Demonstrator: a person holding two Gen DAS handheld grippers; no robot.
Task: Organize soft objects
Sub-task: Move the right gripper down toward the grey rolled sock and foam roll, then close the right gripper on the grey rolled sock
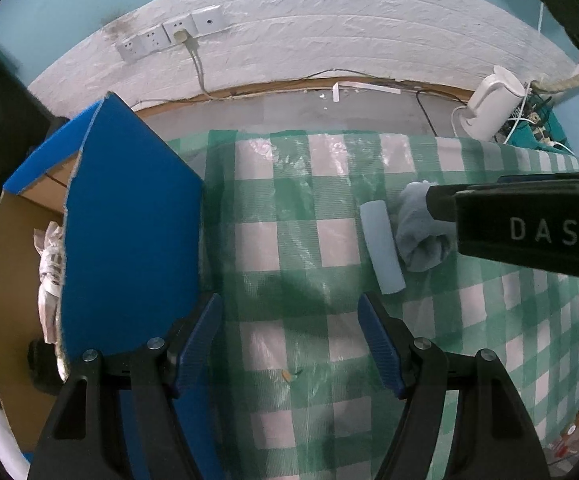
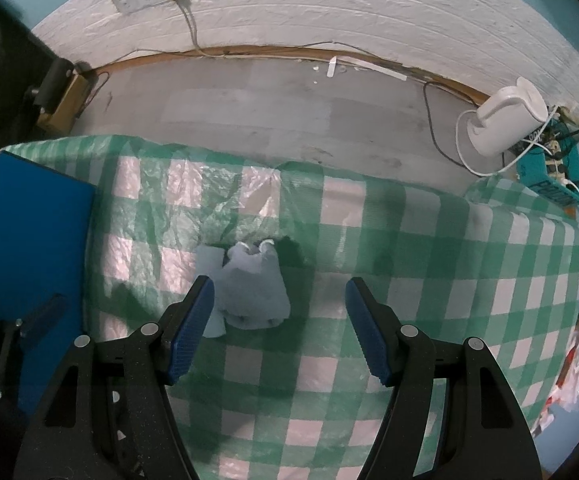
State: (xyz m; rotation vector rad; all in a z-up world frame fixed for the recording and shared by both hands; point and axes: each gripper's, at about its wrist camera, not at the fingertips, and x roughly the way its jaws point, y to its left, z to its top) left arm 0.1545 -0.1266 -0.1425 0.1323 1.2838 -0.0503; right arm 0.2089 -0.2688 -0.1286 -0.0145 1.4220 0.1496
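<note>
My right gripper [image 2: 279, 320] hung spread just short of the limp, light cloth bundle [image 2: 254, 290], best pinched mid-fold; my left gripper [image 1: 289, 340] gaped empty.

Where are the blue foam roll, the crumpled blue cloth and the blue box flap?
blue foam roll [image 1: 382, 247]: left wrist view, middle of its length.
crumpled blue cloth [image 2: 254, 286]: right wrist view, centre of the bundle.
blue box flap [image 1: 129, 216]: left wrist view, middle of its face.
</note>
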